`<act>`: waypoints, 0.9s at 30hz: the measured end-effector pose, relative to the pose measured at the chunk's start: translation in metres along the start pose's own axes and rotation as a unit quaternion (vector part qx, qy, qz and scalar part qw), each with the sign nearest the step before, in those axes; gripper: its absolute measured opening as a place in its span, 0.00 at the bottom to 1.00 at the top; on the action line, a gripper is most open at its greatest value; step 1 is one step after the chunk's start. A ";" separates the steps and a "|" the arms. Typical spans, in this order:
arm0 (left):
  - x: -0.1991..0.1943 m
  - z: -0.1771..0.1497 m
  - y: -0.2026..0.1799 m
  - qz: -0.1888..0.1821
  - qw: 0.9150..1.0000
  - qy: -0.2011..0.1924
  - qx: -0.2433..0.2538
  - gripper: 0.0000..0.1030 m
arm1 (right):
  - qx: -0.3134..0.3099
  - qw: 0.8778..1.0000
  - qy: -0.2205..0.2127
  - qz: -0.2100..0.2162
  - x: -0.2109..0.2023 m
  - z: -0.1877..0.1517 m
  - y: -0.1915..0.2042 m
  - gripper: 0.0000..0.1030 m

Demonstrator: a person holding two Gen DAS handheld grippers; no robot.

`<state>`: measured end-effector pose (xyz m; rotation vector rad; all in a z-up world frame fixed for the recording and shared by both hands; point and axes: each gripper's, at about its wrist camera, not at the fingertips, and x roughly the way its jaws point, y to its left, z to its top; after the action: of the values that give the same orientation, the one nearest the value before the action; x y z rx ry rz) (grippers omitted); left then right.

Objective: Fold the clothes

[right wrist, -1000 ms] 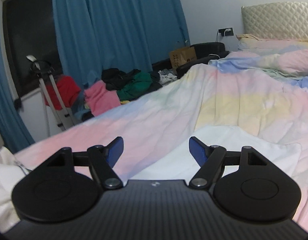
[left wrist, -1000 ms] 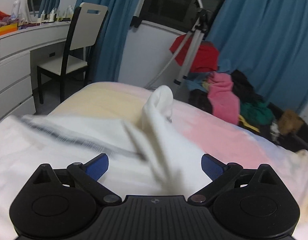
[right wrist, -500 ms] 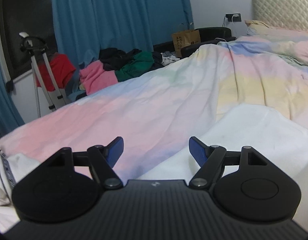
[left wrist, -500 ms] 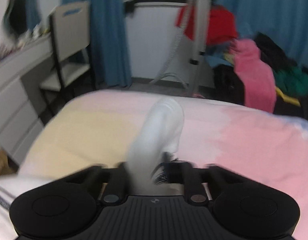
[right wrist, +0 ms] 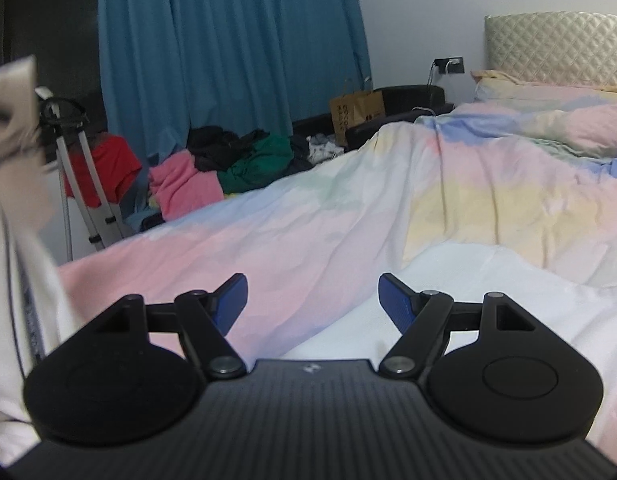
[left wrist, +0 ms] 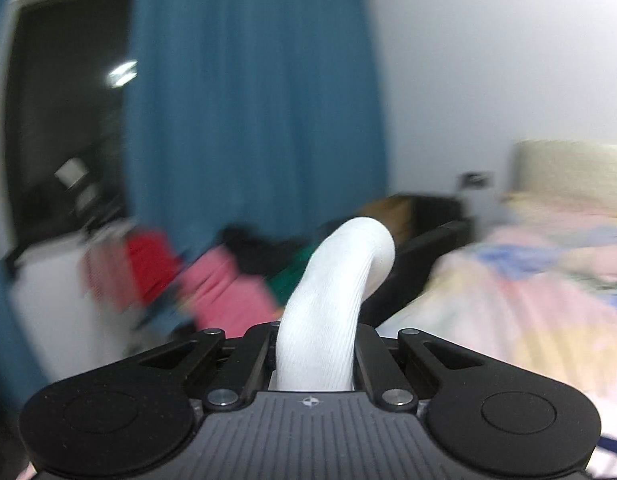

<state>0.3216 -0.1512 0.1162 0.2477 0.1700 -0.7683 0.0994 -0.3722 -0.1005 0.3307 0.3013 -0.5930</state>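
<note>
A fold of the white ribbed garment (left wrist: 332, 300) stands up between the jaws of my left gripper (left wrist: 314, 356), which is shut on it; the left wrist view is blurred. In the right wrist view the same white garment with a dark stripe (right wrist: 16, 240) hangs lifted at the far left edge, and another part of white cloth (right wrist: 488, 304) lies flat on the bed in front of the right gripper. My right gripper (right wrist: 312, 300) is open just above the bedcover, with nothing between its blue pads (right wrist: 392, 300).
The pastel striped bedcover (right wrist: 468, 184) fills the right side, with a quilted headboard (right wrist: 556, 48) behind. A heap of pink, green and black clothes (right wrist: 228, 164) lies by the blue curtain (right wrist: 228, 40). A metal stand with red cloth (right wrist: 92, 168) is at left.
My left gripper closed on a fold of the white garment, then lifted and swung right with it, rolling. The right gripper dipped slightly and stayed open.
</note>
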 end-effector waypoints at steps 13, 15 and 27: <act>0.196 -0.025 -0.112 -0.063 0.995 0.023 0.080 0.18 | 0.050 0.998 0.025 -0.014 0.027 -0.004 -0.016 0.72; 0.228 -0.053 -0.118 -0.038 0.997 0.041 0.056 0.27 | 0.053 0.998 0.037 -0.017 0.040 -0.008 -0.018 0.72; 0.202 -0.114 -0.019 0.112 0.984 0.089 -0.103 0.79 | 0.047 0.996 0.076 0.017 0.072 -0.021 -0.014 0.72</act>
<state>0.4437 -0.2664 -0.0443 0.1364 0.3828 -0.5003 0.1441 -0.4101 -0.1484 0.4715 0.4150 -0.5506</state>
